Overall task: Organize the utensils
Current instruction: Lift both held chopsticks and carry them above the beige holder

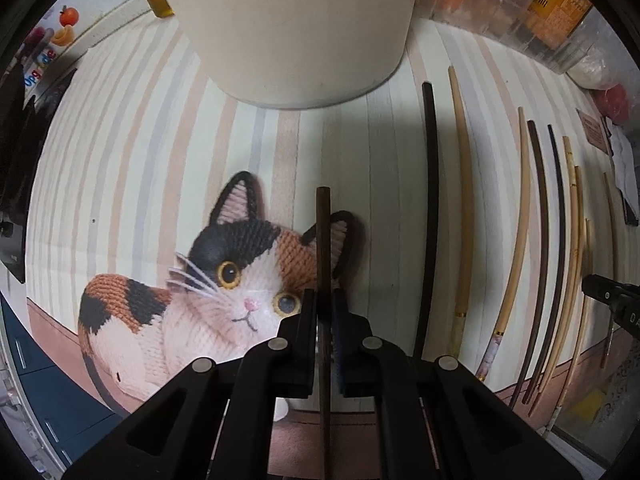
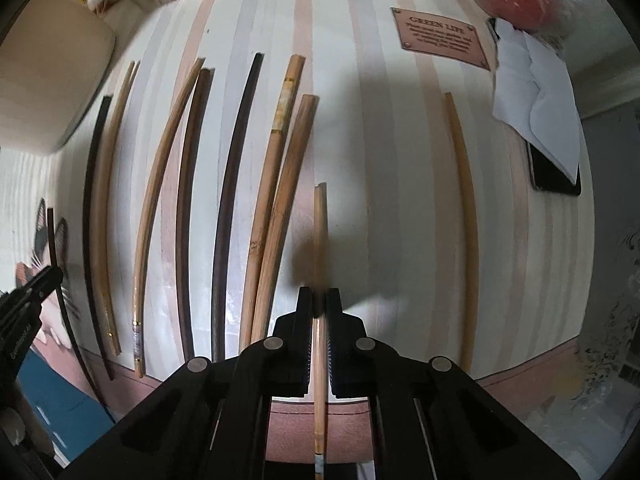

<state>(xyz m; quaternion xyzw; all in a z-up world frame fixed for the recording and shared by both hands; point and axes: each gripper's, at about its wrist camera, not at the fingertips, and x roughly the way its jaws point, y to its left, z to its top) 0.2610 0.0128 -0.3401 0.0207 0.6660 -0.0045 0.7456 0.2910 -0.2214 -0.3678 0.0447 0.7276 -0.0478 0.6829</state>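
Note:
My left gripper (image 1: pixel 323 296) is shut on a dark brown chopstick (image 1: pixel 323 236), which runs up between the pads over the knitted cat picture (image 1: pixel 224 280). My right gripper (image 2: pixel 318 296) is shut on a light bamboo chopstick (image 2: pixel 320 224), held above the striped mat (image 2: pixel 384 200). Several more chopsticks lie side by side on the mat: dark ones (image 2: pixel 234 184) and light ones (image 2: pixel 280 200) left of the right gripper, and a single light one (image 2: pixel 466 216) to its right. In the left wrist view a black chopstick (image 1: pixel 430 208) and a light one (image 1: pixel 464 200) lie right of the left gripper.
A large cream cylindrical container (image 1: pixel 296 28) stands at the back of the mat. Clear plastic boxes (image 1: pixel 516 12) line the back right. A white paper (image 2: pixel 532 108) over a black phone (image 2: pixel 556 180) lies at the right edge. A brown label (image 2: pixel 440 38) marks the mat.

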